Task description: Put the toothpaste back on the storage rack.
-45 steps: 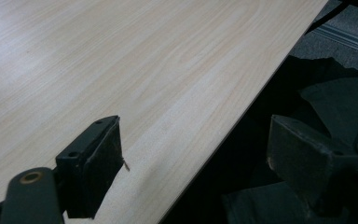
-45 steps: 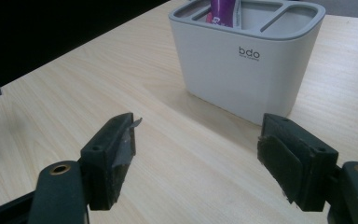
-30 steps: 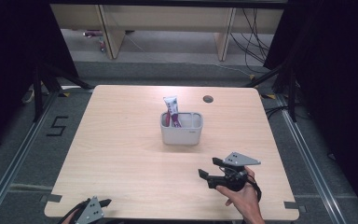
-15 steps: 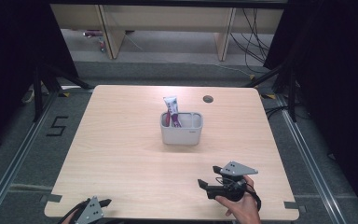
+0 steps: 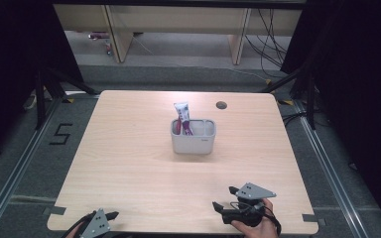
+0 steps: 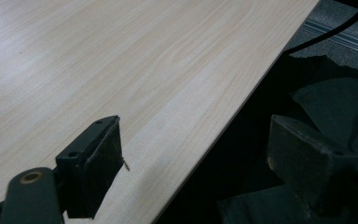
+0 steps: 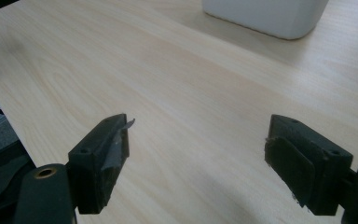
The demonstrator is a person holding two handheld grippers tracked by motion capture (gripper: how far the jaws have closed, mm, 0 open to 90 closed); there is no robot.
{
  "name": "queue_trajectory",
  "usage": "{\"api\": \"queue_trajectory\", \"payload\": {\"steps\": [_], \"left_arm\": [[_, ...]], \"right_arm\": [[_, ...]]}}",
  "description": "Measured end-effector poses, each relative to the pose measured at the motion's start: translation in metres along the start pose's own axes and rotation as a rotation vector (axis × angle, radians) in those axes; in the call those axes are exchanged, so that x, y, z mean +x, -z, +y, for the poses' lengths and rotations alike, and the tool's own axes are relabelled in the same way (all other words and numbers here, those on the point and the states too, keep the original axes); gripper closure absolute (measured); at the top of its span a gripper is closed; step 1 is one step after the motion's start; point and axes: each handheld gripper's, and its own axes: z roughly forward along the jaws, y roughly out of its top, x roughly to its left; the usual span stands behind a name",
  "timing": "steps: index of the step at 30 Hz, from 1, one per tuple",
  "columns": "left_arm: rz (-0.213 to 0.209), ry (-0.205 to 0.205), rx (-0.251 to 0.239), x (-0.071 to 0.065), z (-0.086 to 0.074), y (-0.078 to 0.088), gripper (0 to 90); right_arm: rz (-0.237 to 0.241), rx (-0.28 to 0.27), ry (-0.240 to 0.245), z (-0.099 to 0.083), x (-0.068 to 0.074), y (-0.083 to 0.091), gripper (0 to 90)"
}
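while the left gripper (image 5: 110, 216) waits spread at the table's (image 5: 129, 163) near-left edge, the right gripper (image 5: 224, 198), jaws just opened wide and empty, sits near-right of the white holder (image 5: 193, 141).

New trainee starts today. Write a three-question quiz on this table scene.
1. True or false: the tube lies flat on the table.
2. Which compartment of the holder has the tube, in the high view? A) left B) right C) neither
3. Fill in: the right gripper has its fingers ____, with nothing between them.

Key
1. False: it stands in the holder.
2. A
3. open
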Motion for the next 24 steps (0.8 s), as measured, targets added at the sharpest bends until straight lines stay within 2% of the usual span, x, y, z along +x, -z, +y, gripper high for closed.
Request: {"api": "queue_trajectory", "payload": {"steps": [1,3,4,5,7,8,9,11,12,13,14,16,17,18,19,21,22,23,24], "left_arm": [[0.009,-0.002,0.002,0.000,0.000,-0.001,17.2],[0.005,0.002,-0.003,0.000,0.000,0.000,17.2],[0.007,0.009,0.007,-0.001,0.000,0.001,17.2],[0.006,0.010,-0.001,-0.001,0.000,0.000,17.2],[0.004,0.000,0.000,0.000,0.000,0.000,17.2],[0.011,0.000,0.001,0.000,0.000,-0.001,17.2],[0.008,-0.001,0.002,0.000,0.000,0.000,17.2],[0.006,0.010,-0.001,-0.001,0.000,0.000,17.2],[0.007,0.011,-0.001,-0.001,0.000,0.000,17.2],[0.004,0.000,0.000,0.000,0.000,0.000,17.2],[0.002,0.001,0.001,0.000,0.000,0.000,17.2],[0.004,0.004,0.008,0.000,0.000,0.000,17.2],[0.009,0.005,0.006,0.000,0.000,-0.001,17.2],[0.012,0.004,0.007,0.000,-0.001,-0.001,17.2],[0.011,0.005,0.007,0.000,-0.001,-0.001,17.2],[0.002,0.006,0.007,0.000,0.000,0.000,17.2],[0.007,-0.004,0.013,0.001,0.000,0.001,17.2],[0.005,-0.003,0.012,0.001,0.000,0.002,17.2],[0.008,0.000,0.008,0.000,0.000,0.002,17.2]], "right_arm": [[0.007,0.016,-0.041,-0.003,0.003,0.001,22.1],[0.003,0.028,-0.039,-0.006,0.005,0.003,22.1],[0.012,0.026,-0.053,-0.008,0.006,0.003,22.1],[0.004,0.017,-0.006,-0.009,0.004,0.004,22.1],[-0.006,0.021,-0.003,-0.011,0.004,0.006,21.6],[0.006,0.028,-0.028,-0.013,0.006,0.007,21.6],[0.000,0.029,-0.032,-0.014,0.007,0.008,21.5],[-0.011,0.022,0.004,-0.016,0.007,0.010,21.4],[-0.005,0.027,-0.019,-0.017,0.009,0.010,21.2],[0.001,0.028,0.006,-0.017,0.008,0.011,21.2],[0.012,0.026,-0.012,-0.018,0.009,0.011,21.1],[0.029,0.035,-0.007,-0.020,0.009,0.011,21.0],[0.003,0.030,-0.012,-0.020,0.012,0.012,20.9],[-0.009,0.028,0.019,-0.020,0.012,0.014,20.9],[-0.005,0.036,-0.017,-0.021,0.015,0.015,20.8],[0.009,0.023,0.011,-0.022,0.013,0.015,20.8],[-0.003,0.038,-0.006,-0.023,0.015,0.016,20.8],[0.004,0.034,0.008,-0.024,0.014,0.016,20.8],[-0.010,0.046,-0.041,-0.025,0.019,0.018,20.7]]}}
